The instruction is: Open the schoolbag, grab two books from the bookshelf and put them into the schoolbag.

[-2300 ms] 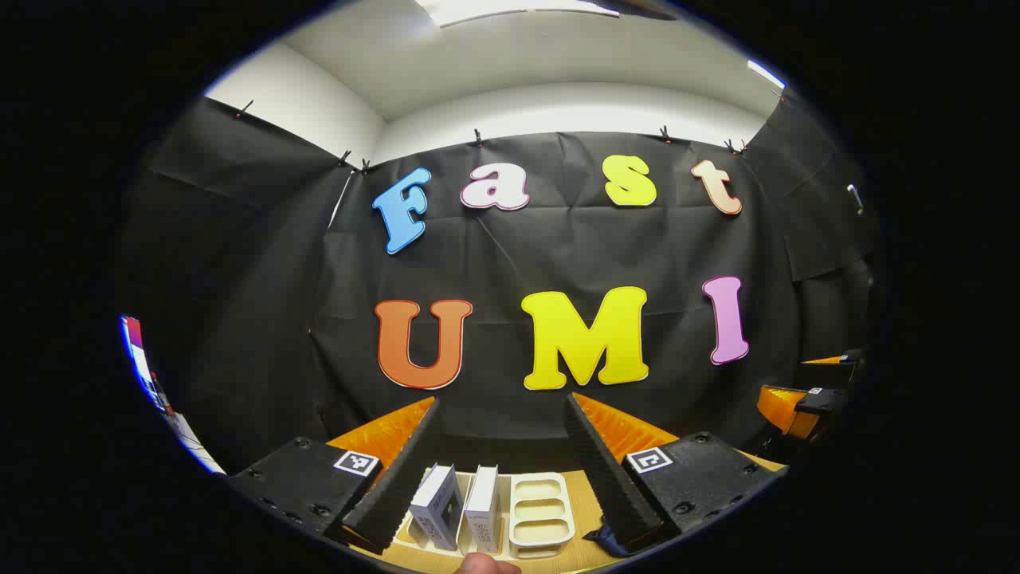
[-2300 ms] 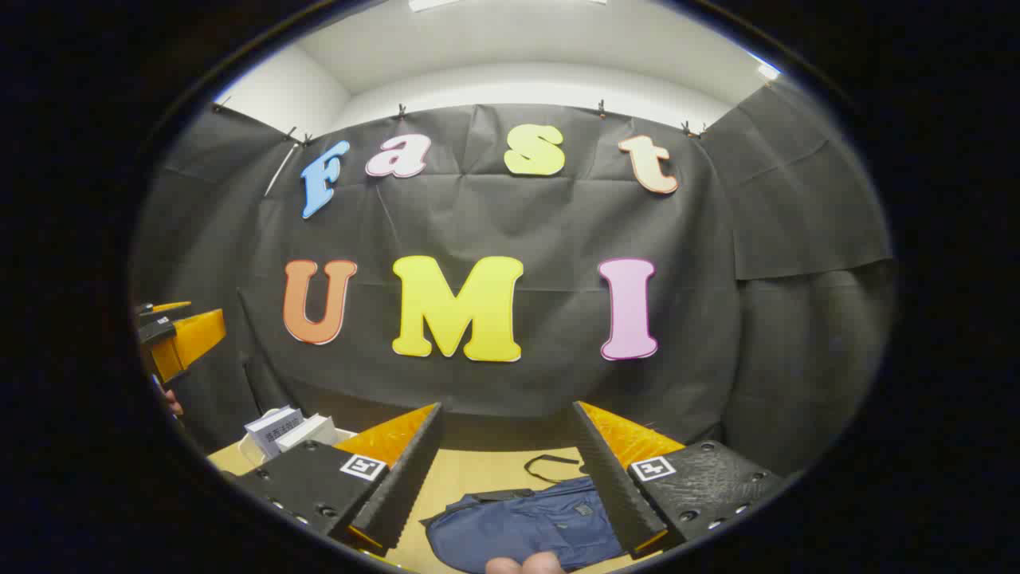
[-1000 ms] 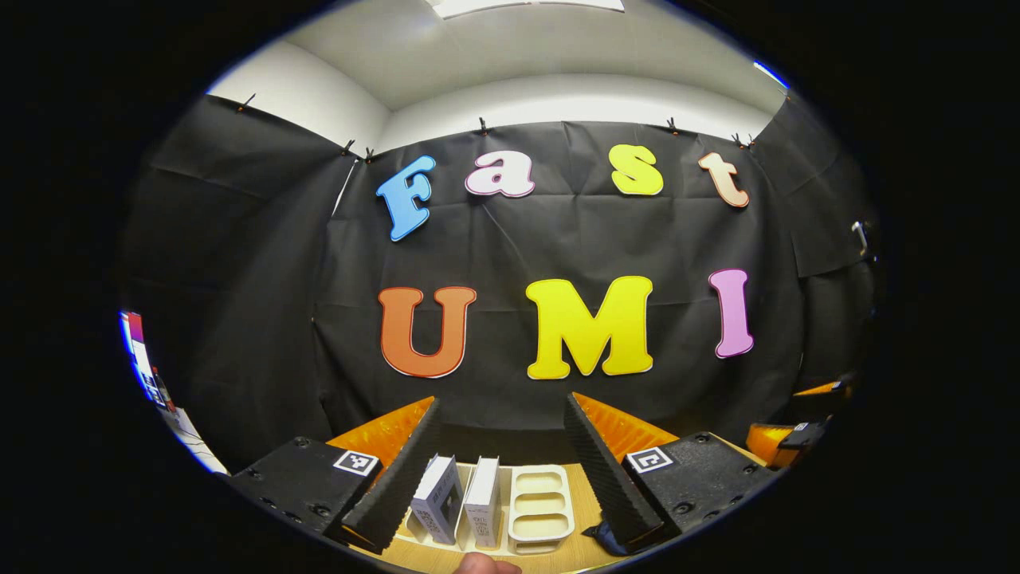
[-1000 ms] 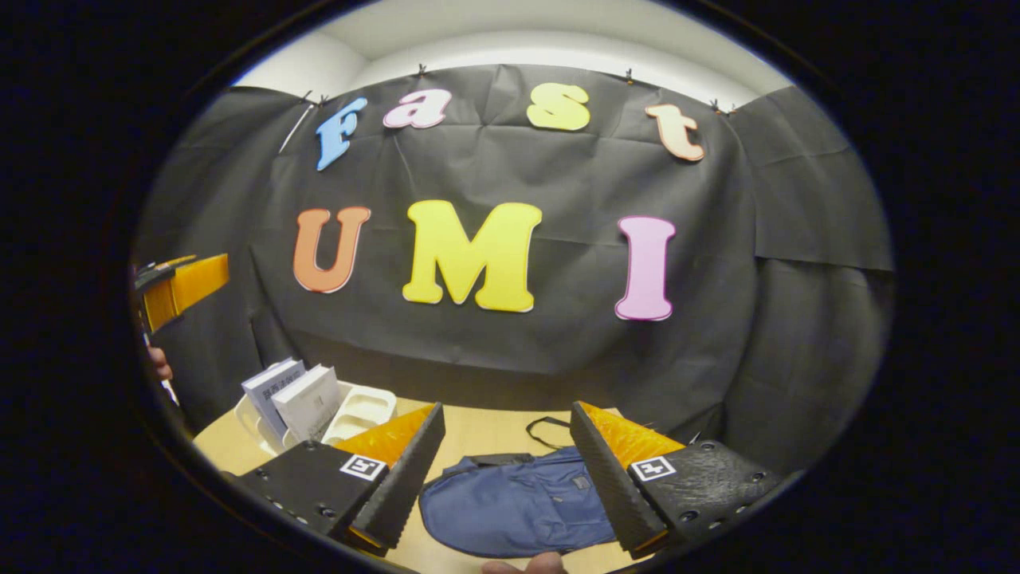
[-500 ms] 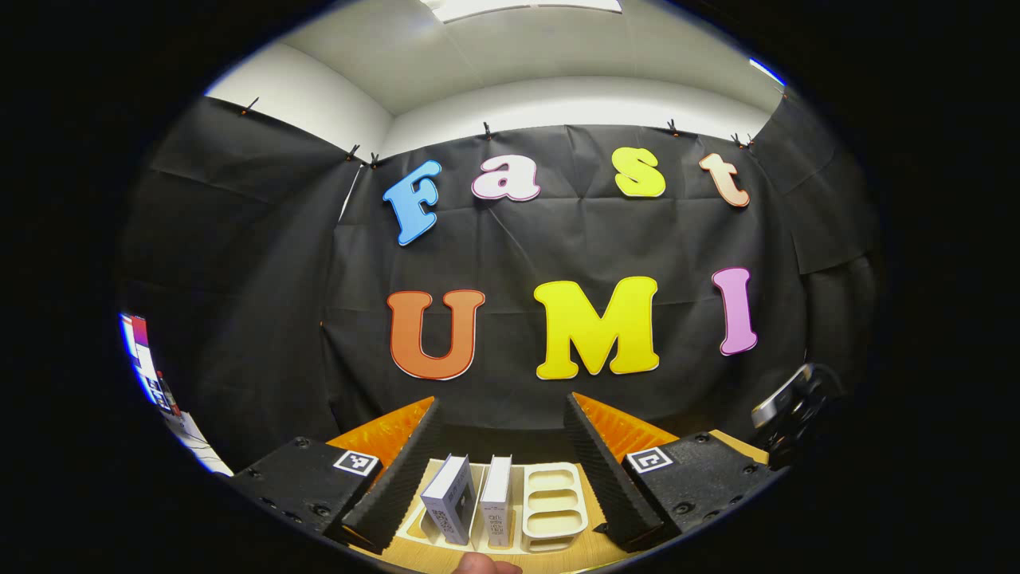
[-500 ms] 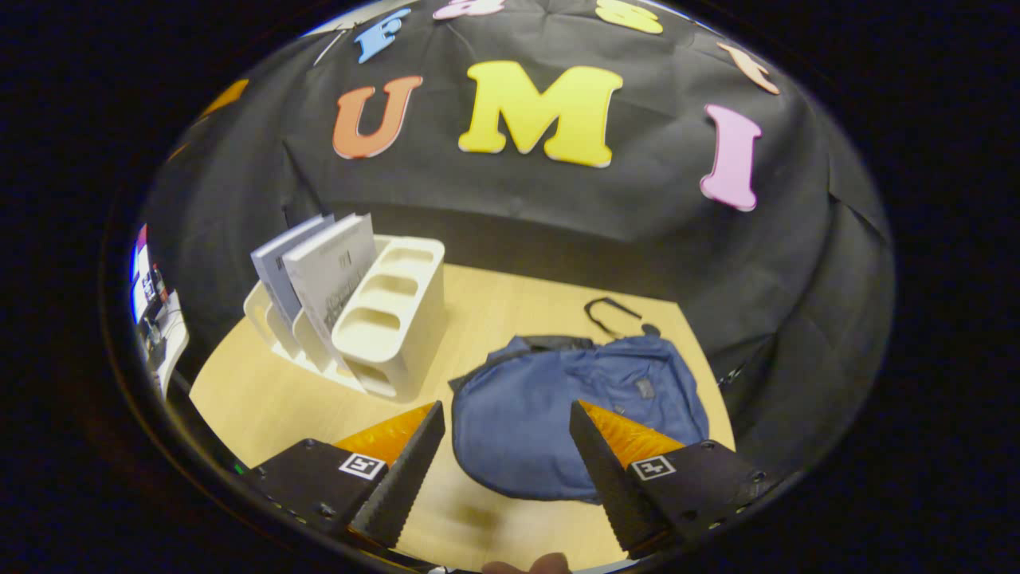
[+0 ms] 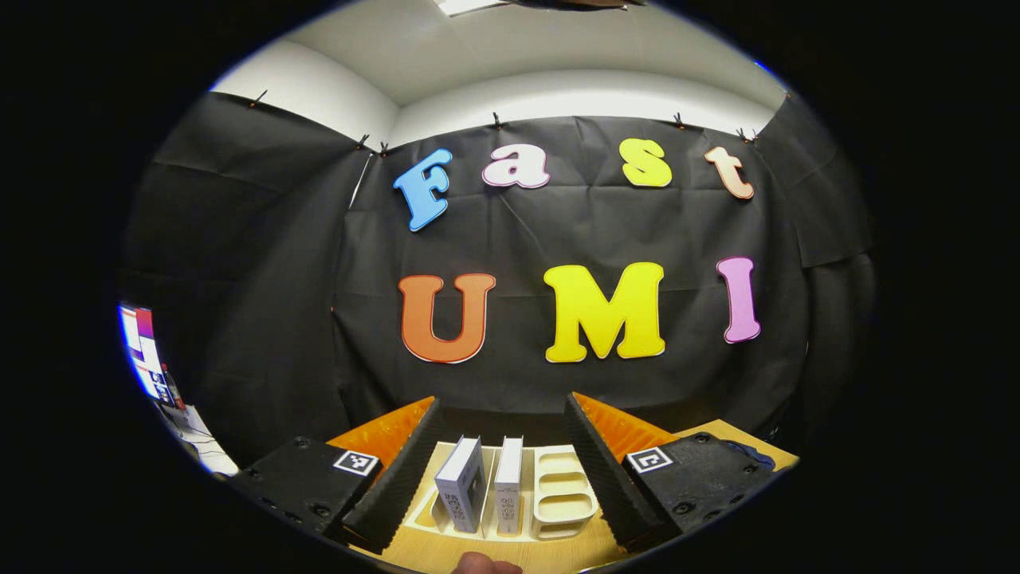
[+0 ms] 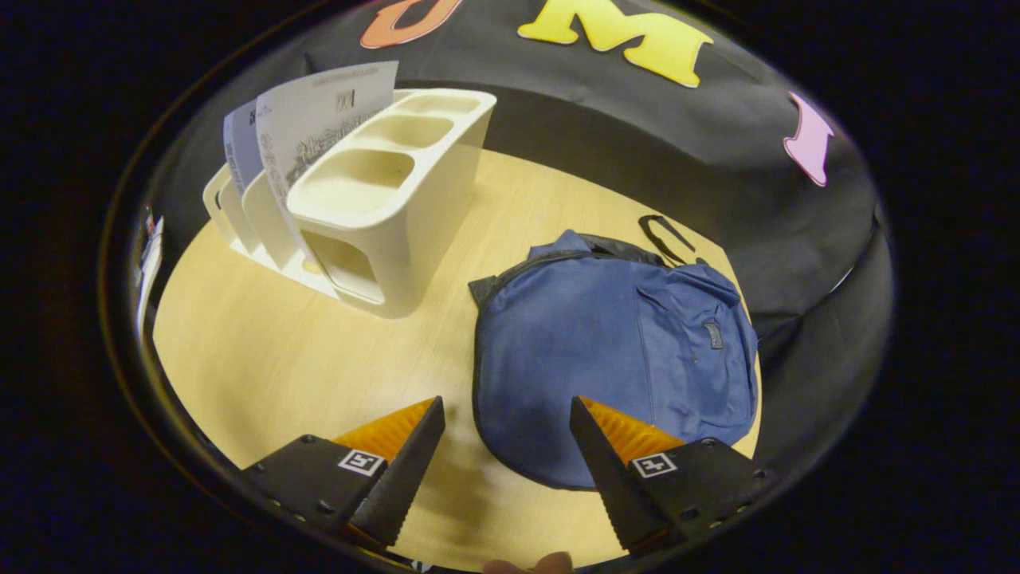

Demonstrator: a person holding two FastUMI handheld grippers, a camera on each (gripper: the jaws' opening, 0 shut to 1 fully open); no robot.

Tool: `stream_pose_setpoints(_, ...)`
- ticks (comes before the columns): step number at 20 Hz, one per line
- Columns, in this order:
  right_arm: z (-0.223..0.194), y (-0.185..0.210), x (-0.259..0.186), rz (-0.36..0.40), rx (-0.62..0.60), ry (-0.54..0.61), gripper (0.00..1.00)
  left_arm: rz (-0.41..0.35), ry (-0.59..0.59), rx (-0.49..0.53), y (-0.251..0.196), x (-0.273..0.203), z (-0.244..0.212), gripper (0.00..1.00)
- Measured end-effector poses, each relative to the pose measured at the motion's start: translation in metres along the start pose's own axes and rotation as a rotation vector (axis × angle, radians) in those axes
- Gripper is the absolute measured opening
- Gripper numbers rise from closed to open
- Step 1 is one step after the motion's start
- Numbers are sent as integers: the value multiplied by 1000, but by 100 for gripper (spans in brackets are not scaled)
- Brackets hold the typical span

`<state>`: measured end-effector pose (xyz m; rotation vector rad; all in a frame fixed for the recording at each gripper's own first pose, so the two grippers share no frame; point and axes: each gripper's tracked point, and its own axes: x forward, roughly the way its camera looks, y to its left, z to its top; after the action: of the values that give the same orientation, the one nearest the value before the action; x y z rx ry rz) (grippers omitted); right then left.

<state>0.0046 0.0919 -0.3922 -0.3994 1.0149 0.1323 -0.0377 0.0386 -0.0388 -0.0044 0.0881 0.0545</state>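
Right gripper (image 8: 506, 410): jaws spread apart and holding nothing, poised above the near edge of the blue schoolbag (image 8: 613, 351), which lies flat and closed on the wooden table (image 8: 263, 359) with a black strap (image 8: 665, 231) trailing from its far end. Left gripper (image 7: 502, 414): jaws likewise apart and empty, raised and facing the cream bookshelf (image 7: 562, 502), where two books (image 7: 482, 482) stand upright side by side in the slots, the left one leaning slightly. In the right gripper view the bookshelf (image 8: 382, 191) stands left of the schoolbag, near but not touching it, books (image 8: 319, 119) still in place
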Motion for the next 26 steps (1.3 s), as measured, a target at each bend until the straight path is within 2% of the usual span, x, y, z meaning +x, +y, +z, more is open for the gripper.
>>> stream_pose_setpoints(1, -2, 1, 11, -16, 1, 24, 96, 4, 5, 3, 3, -1, 0, 96)
stream_pose_setpoints(2, -3, 2, 20, -29, 7, 40, 99, 10, 9, 8, 7, -2, -3, 96)
stream_pose_setpoints(3, -4, 2, 28, -45, 18, 54, 96, 16, 11, 11, 10, -3, -3, 96)
stream_pose_setpoints(6, -6, 0, 44, -98, 19, 87, 99, 38, 19, 13, 22, -4, -5, 96)
stream_pose_setpoints(8, -3, -3, 47, -139, 2, 87, 99, 50, 24, 15, 29, -4, -5, 96)
stream_pose_setpoints(9, 1, -8, 49, -161, -7, 80, 94, 55, 23, 16, 31, -4, -6, 97)
stream_pose_setpoints(10, 4, -12, 50, -176, -19, 75, 97, 59, 23, 16, 35, -3, -6, 97)
stream_pose_setpoints(11, 3, -16, 52, -187, -20, 82, 85, 62, 24, 14, 36, -3, -6, 97)
stream_pose_setpoints(12, 2, -19, 53, -187, -11, 94, 86, 62, 24, 11, 36, -3, -7, 97)
stream_pose_setpoints(13, -1, -20, 55, -185, -4, 105, 79, 62, 24, 7, 36, -2, -6, 97)
stream_pose_setpoints(14, 0, -20, 54, -171, 3, 114, 77, 61, 25, 2, 36, -1, -7, 97)
stream_pose_setpoints(15, 0, -20, 55, -163, 14, 119, 61, 60, 28, -2, 35, -1, -8, 96)
stream_pose_setpoints(16, 2, -20, 54, -161, 18, 119, 54, 60, 31, -6, 36, 0, -9, 96)
stream_pose_setpoints(17, 4, -22, 52, -162, 22, 114, 33, 59, 32, -10, 36, 0, -9, 97)
stream_pose_setpoints(19, 5, -24, 48, -152, 27, 111, 11, 58, 35, -19, 35, 1, -9, 97)
stream_pose_setpoints(21, 3, -26, 46, -124, 69, 115, 8, 56, 39, -27, 35, 1, -12, 97)
stream_pose_setpoints(22, 6, -26, 43, -106, 88, 122, 0, 57, 42, -30, 35, 1, -12, 97)
stream_pose_setpoints(26, 11, -31, 30, -42, 96, 110, 1, 52, 68, -54, 33, 3, -18, 97)
